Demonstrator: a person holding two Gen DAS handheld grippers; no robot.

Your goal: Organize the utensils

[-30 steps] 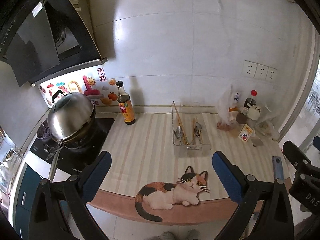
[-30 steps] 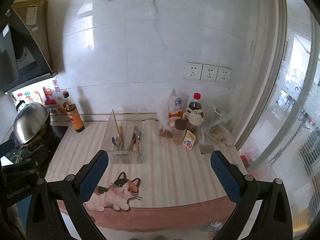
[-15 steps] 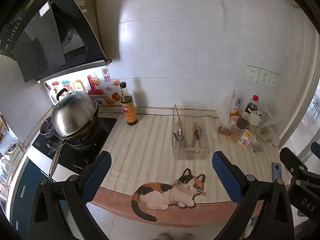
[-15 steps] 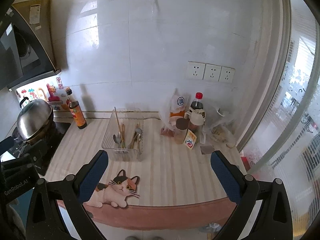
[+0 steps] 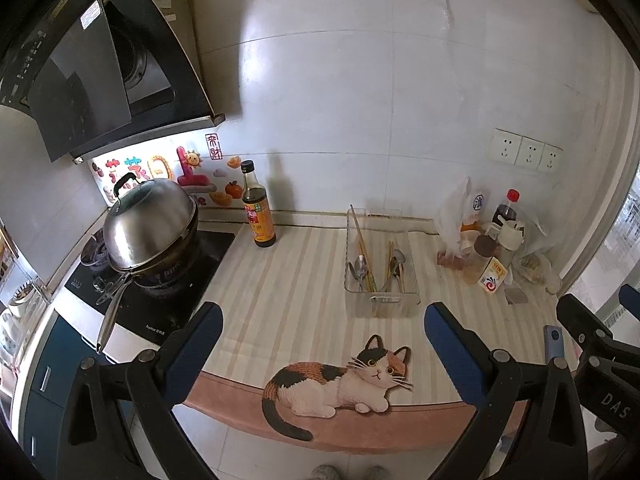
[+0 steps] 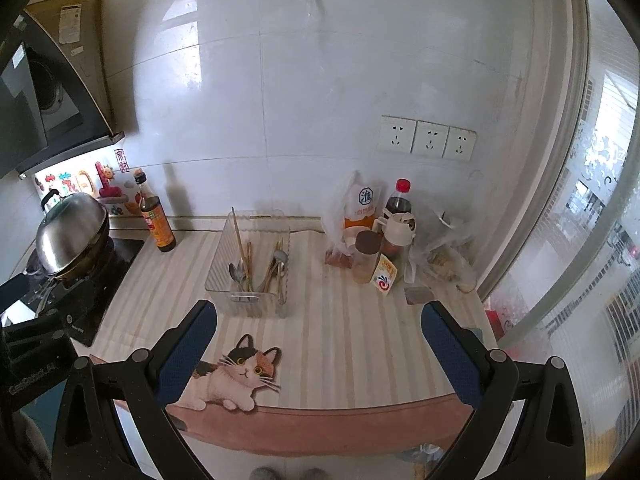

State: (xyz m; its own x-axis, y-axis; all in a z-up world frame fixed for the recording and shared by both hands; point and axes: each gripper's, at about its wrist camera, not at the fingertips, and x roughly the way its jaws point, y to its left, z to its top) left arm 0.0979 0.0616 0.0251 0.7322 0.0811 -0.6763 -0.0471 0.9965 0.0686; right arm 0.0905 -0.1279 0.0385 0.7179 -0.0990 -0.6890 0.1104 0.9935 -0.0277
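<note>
From the left wrist view, the left claw [image 5: 320, 344] hangs above the near edge of the striped surface [image 5: 288, 280], its blue-padded fingers [image 5: 192, 344] spread wide apart and holding nothing. Beyond it, near the middle of the surface, stands a clear plastic rectangular bin [image 5: 380, 276] with metal spoons [image 5: 360, 270] and wooden chopsticks [image 5: 365, 252] leaning inside. A printed calico cat [image 5: 340, 384] lies on the mat at the near edge. To the left, a dark sauce bottle with a yellow label [image 5: 258, 212] stands upright beside a steel-lidded wok [image 5: 150, 228] on the black stove. A cluster of condiment bottles and bags [image 5: 488, 248] sits to the right.

From the right wrist view, the right claw [image 6: 320, 340] also hovers over the near edge, fingers wide apart and empty. The clear bin [image 6: 250, 268] is ahead and slightly left, spoons [image 6: 236, 272] and chopsticks [image 6: 242, 248] inside. The sauce bottle [image 6: 154, 216] stands far left, the condiment cluster [image 6: 380, 240] ahead to the right, below three white wall sockets [image 6: 428, 142].
</note>
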